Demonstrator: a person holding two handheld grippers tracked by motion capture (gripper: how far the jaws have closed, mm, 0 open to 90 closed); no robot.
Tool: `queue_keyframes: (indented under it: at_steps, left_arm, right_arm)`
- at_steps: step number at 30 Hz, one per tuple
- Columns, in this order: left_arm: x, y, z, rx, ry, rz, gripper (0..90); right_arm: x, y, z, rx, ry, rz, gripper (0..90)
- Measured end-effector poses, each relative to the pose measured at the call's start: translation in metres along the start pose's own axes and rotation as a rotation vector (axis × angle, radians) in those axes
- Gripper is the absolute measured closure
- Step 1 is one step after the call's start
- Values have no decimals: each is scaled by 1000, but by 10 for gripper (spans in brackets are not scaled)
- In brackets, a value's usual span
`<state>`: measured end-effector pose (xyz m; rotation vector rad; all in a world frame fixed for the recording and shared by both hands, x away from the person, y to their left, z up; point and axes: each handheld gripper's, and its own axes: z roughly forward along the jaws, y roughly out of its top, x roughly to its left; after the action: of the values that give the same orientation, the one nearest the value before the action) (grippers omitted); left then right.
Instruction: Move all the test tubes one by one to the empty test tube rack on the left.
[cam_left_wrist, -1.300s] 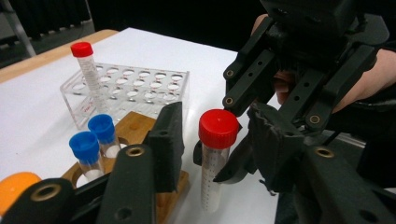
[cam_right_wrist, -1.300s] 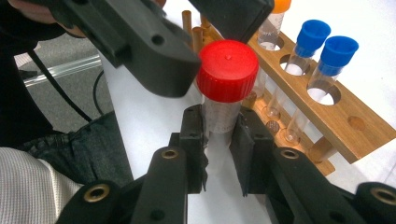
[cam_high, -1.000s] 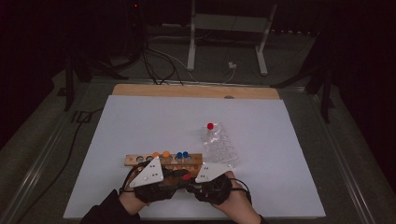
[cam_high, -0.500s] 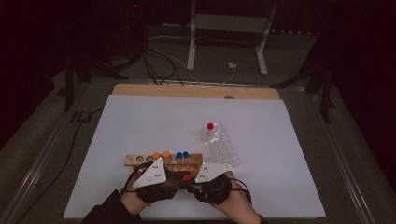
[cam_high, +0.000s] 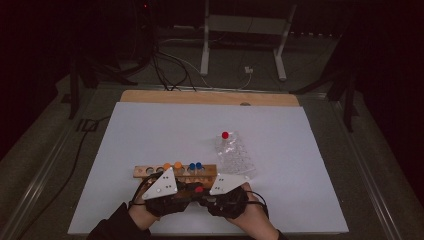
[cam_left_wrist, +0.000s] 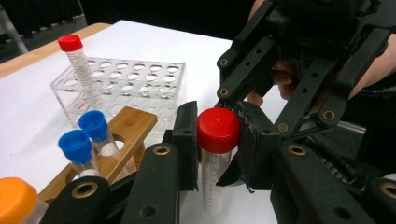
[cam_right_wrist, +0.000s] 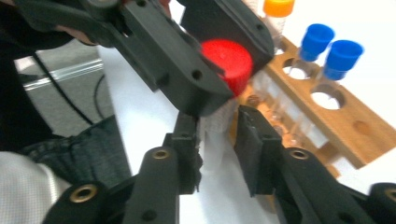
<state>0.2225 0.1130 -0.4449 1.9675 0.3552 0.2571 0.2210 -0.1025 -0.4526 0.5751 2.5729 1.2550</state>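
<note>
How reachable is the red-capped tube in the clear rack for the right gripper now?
Probably yes: only bare table lies between the right gripper and rack tube, though its jaws, just opening, straddle another tube.

Red-capped tube's (cam_right_wrist: 224, 63) lower body hidden behind black jaws, perhaps gripped.

Two red-capped tubes (cam_left_wrist: 218, 130), two blue-capped tubes (cam_high: 195, 166), two orange-capped tubes (cam_high: 172, 166), one wooden rack (cam_high: 145, 171) and one clear rack (cam_high: 239, 159) are being counted.

Dark room; white tabletop (cam_high: 150, 130), wooden far edge (cam_high: 210, 97); grey floor (cam_high: 235, 60), cables (cam_high: 165, 65), white metal stand (cam_high: 242, 30) behind.
</note>
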Motion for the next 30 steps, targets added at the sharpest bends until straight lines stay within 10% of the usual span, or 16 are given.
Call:
queue_keyframes:
  at_steps: [30]
  left_arm:
    - [18, 19, -62, -46, 168, -1, 718]
  right_arm:
    - [-26, 3, -33, -124, -146, 104, 182]
